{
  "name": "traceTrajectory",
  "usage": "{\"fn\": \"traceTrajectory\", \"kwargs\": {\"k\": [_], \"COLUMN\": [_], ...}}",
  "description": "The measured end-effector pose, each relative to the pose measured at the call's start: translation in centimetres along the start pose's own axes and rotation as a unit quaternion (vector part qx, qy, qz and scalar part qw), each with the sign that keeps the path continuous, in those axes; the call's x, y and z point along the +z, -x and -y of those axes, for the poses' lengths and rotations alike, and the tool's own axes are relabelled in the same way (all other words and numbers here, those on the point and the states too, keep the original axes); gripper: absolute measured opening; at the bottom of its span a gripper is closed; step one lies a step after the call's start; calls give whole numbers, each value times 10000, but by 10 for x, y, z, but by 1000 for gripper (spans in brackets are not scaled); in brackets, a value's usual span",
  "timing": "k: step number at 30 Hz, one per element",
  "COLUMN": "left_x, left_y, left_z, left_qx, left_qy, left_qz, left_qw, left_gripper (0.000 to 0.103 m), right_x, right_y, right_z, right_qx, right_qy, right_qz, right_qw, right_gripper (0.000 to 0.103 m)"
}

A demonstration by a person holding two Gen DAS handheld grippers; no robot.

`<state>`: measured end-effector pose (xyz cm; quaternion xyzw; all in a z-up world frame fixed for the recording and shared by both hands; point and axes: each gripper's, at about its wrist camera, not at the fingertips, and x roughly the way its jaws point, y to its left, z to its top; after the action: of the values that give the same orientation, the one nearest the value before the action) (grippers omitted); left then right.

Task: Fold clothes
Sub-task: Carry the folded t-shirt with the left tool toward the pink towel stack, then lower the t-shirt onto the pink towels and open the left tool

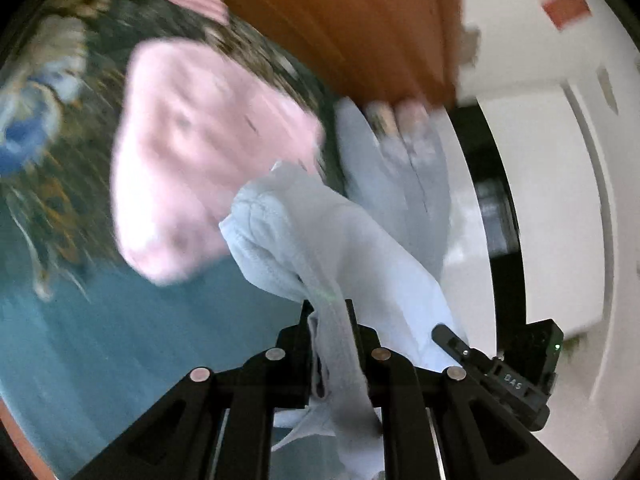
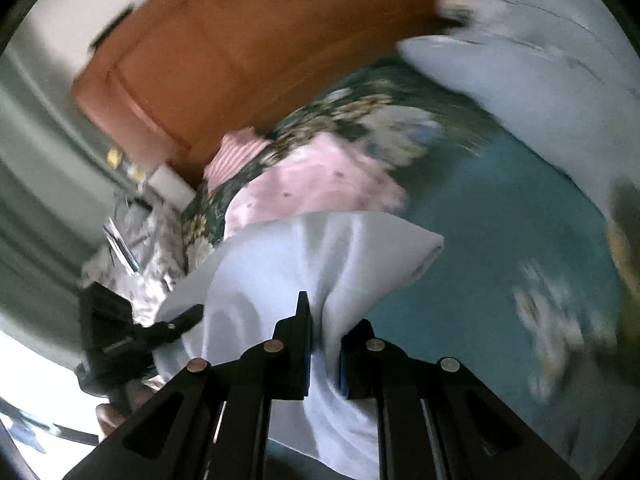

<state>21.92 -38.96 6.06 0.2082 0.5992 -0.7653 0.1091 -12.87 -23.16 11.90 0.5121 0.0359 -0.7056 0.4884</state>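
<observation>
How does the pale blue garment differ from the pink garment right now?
The pale blue garment is pinched by both the left gripper and the right gripper; the pink garment is held by neither. The blue one is lifted and draped; the pink one rests on the bed. Both are soft, pastel clothes.

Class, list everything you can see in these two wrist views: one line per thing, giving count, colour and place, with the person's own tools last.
Garment: one, pale blue, lifted above the bed, pinched by both tools.
Pink garment: one, pink, lying on the bed beyond the blue one.
Striped cloth: one, pink and white, at the bed's far edge near the headboard.
Bedspread: one, teal with a floral print, under the clothes.
Headboard: one, orange-brown wood, behind the bed.
Pillow: one, pale blue-grey, against the headboard.
Left tool: one, black, shut on the blue garment.
Right tool: one, black, shut on the same garment.
</observation>
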Motion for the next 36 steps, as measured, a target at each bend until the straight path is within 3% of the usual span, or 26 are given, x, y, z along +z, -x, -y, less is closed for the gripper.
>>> {"fn": "traceTrajectory", "kwargs": {"k": [7,14,17,20,24,27,31,33,36], "left_x": [68,94,99,93,88,85,82,82,75], "left_y": [7,-32,-57,-57,-45,-25,-3,-8,-20], "left_z": [-36,-59,-76,-84,-86,-81,-54,-31,10], "left_qx": [4,410,610,553,292,428,848,945,1215], "left_qy": [260,251,452,411,530,452,-67,-500,-1412], "left_qz": [720,984,801,758,678,831,1200,1132,1117], "left_qw": [9971,9940,9939,9947,9959,9946,9891,9878,9761], "left_gripper": [12,12,12,16,16,15,15,15,15], "right_x": [103,166,164,155,160,168,161,149,123], "right_y": [-101,-170,-206,-229,-223,-196,-170,-168,-179], "right_z": [-69,-95,-80,-61,-36,-27,-32,-40,-54], "right_qx": [-80,-415,-684,-937,-884,-943,-984,-846,-615], "right_qy": [1360,2198,2158,2101,1769,1611,1694,1849,2116], "right_qz": [-341,-784,-1018,-1208,-1100,-777,-530,-574,-745], "right_qw": [9901,9715,9687,9657,9741,9793,9792,9774,9726], "right_gripper": [10,11,11,12,27,29,30,30,30]}}
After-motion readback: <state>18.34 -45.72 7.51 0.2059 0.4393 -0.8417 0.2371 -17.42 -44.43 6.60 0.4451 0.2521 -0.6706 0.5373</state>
